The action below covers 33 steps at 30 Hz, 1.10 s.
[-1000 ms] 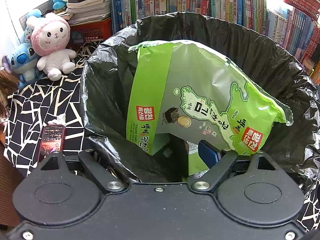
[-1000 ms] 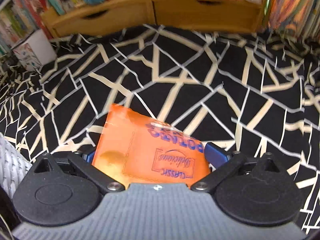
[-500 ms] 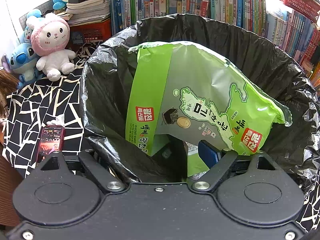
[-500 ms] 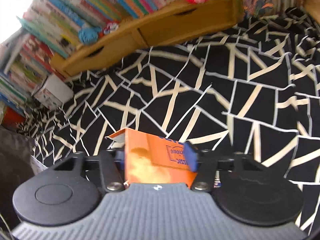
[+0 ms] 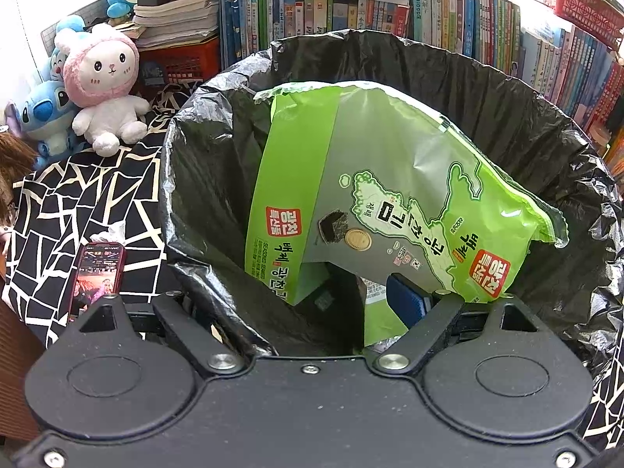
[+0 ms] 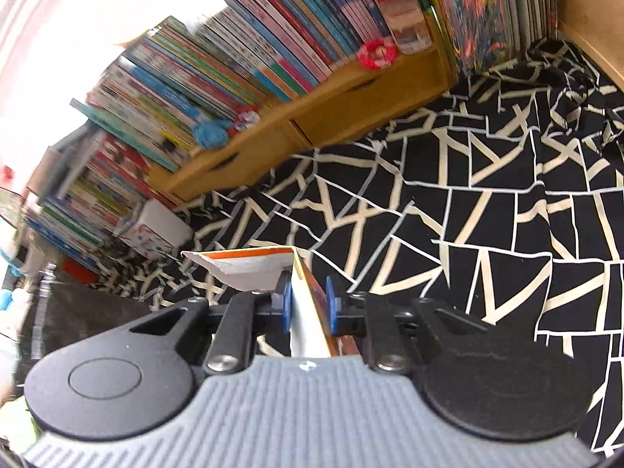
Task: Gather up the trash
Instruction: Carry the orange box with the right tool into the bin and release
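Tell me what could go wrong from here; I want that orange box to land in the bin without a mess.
1. The right gripper, whose fingers have just been closing, pinches the flattened orange box edge-on; it might slip or twist out.
2. The green seaweed bag stands tall across the black bin liner, so the box could catch on it and tip outside.
3. The left gripper straddles the liner's near rim; a tug might pull it loose.

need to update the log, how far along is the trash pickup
Done: a green seaweed snack bag already sits in the black-lined trash bin. In hand: the right gripper has just closed on the orange box, clear of the floor. Left: dropping it in the bin, whose liner the open left gripper straddles.
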Tool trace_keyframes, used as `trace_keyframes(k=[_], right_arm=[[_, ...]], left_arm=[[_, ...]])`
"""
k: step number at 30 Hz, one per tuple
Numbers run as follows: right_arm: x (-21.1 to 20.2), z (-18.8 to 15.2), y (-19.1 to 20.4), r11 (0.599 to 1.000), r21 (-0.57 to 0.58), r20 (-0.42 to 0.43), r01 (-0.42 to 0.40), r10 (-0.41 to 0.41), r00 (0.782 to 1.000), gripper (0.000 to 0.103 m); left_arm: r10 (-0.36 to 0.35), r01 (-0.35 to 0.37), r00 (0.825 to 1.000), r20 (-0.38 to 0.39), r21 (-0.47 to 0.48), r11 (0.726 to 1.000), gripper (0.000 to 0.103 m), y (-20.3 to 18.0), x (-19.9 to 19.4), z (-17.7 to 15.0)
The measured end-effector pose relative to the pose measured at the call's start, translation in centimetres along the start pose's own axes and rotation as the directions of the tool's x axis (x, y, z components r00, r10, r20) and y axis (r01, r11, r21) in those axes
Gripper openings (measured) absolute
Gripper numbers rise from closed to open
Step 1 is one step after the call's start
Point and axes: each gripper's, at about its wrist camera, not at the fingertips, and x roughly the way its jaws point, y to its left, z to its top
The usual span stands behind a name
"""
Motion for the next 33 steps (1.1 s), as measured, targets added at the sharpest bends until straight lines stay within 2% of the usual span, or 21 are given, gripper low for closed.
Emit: trace_keyframes(k=[6, 11, 15, 20, 26, 29, 33], right_arm=[[-4.1, 0.5, 2.7, 0.996, -0.046, 0.072, -0.079, 0.083, 0.994, 0.022], [-7.7, 0.7, 6.3, 0.98, -0.117, 0.137, -0.16, 0.175, 0.975, 0.022], [-10.3, 1.0, 9.6, 0.957, -0.185, 0.172, -0.223, 0.255, 0.951, 0.022], [-13.2, 1.2, 13.1, 0.916, -0.229, 0.203, -0.331, 0.377, 0.903, 0.022], [-14.7, 1.0, 17.0, 0.857, -0.276, 0.176, -0.436, 0.491, 0.854, 0.023], [-14.3, 0.4, 18.5, 0.836, -0.297, 0.143, -0.461, 0.516, 0.844, 0.023], [-13.0, -0.6, 20.3, 0.815, -0.323, 0.08, -0.48, 0.529, 0.845, 0.023]], left_arm=[[-0.009, 0.009, 1.0, -0.001, -0.01, 1.0, 0.086, 0.2, 0.0, 0.0], [-0.017, 0.017, 1.0, 0.001, -0.013, 1.0, 0.086, 0.4, 0.0, -0.1], [-0.022, 0.022, 1.0, 0.004, -0.015, 1.0, 0.086, 0.5, 0.0, -0.2], [-0.034, 0.034, 0.999, 0.009, -0.018, 0.999, 0.087, 0.6, 0.0, -0.4], [-0.036, 0.037, 0.999, 0.014, -0.026, 0.999, 0.087, 0.7, 0.0, -0.4], [-0.039, 0.039, 0.999, 0.017, -0.029, 0.999, 0.087, 0.8, 0.0, -0.4], [-0.04, 0.041, 0.999, 0.019, -0.034, 0.999, 0.087, 0.8, 0.0, -0.4]])
